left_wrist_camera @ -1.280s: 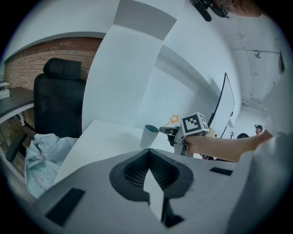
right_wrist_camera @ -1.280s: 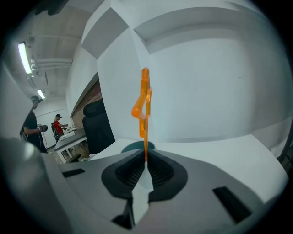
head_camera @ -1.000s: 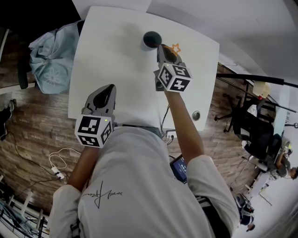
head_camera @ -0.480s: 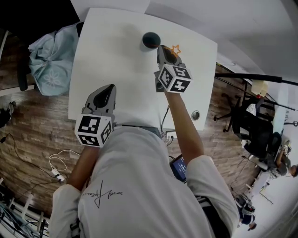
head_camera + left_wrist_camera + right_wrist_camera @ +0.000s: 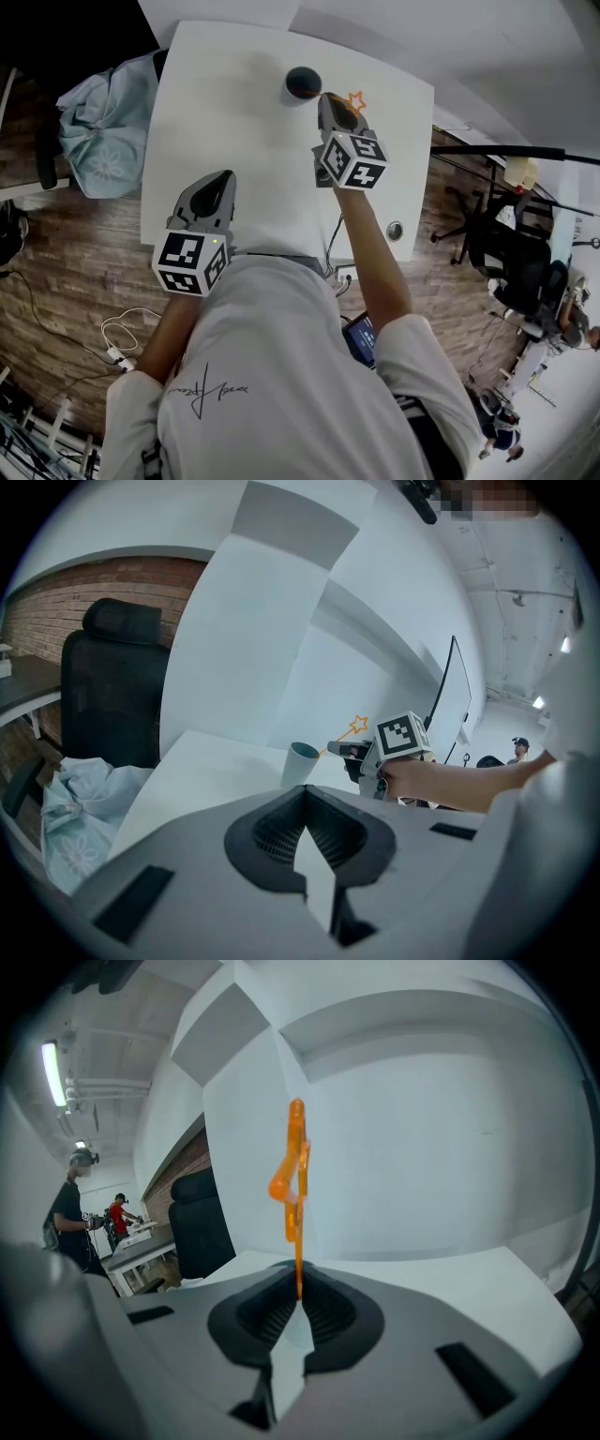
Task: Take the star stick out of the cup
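Note:
A dark teal cup (image 5: 303, 82) stands upright near the far edge of the white table (image 5: 234, 112). My right gripper (image 5: 330, 101) hovers just right of the cup, shut on the thin orange star stick (image 5: 354, 99). In the right gripper view the star stick (image 5: 296, 1176) rises straight up from the closed right gripper (image 5: 298, 1299). From the left gripper view, the cup (image 5: 301, 764) has the star stick (image 5: 357, 727) slanting up to its right; its low end lies by the rim. My left gripper (image 5: 222, 180) rests shut and empty near the table's front-left.
A pale blue cloth (image 5: 98, 122) lies over a chair at the table's left. Black office chairs (image 5: 497, 258) stand to the right on the wood floor. A round grommet (image 5: 395, 231) sits near the table's right front corner. Cables (image 5: 122, 328) lie on the floor.

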### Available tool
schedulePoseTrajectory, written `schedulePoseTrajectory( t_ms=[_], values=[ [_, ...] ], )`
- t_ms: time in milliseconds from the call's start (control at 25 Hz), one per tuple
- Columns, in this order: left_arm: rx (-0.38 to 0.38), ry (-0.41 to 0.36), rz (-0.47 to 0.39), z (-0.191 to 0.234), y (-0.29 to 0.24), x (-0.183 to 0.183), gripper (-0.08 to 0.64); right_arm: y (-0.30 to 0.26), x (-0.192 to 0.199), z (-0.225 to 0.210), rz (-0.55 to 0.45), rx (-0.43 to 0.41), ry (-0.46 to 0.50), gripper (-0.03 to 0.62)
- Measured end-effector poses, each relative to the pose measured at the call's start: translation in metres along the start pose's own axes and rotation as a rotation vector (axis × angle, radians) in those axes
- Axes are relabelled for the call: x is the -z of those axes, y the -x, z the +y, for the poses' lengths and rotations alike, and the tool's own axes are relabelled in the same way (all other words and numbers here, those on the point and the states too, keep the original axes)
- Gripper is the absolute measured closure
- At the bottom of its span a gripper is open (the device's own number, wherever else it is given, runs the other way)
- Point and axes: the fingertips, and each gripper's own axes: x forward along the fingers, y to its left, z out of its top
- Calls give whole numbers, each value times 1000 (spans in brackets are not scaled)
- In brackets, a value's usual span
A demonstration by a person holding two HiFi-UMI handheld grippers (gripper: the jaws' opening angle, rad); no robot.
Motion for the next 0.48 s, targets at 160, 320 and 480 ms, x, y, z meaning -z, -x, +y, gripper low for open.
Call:
schedulePoseTrajectory(
  t_ms=[160,320,480],
  values=[
    [10,-3,-4,-3,0,-2,557,5,-3,0,-7,2,-2,566],
    [19,-5,-8,-3,1,-3,557,8,-5,2,-12,7,-2,568],
    [25,-5,-13,-3,1,-3,557,12,-8,2,-19,10,-4,566]
  ],
)
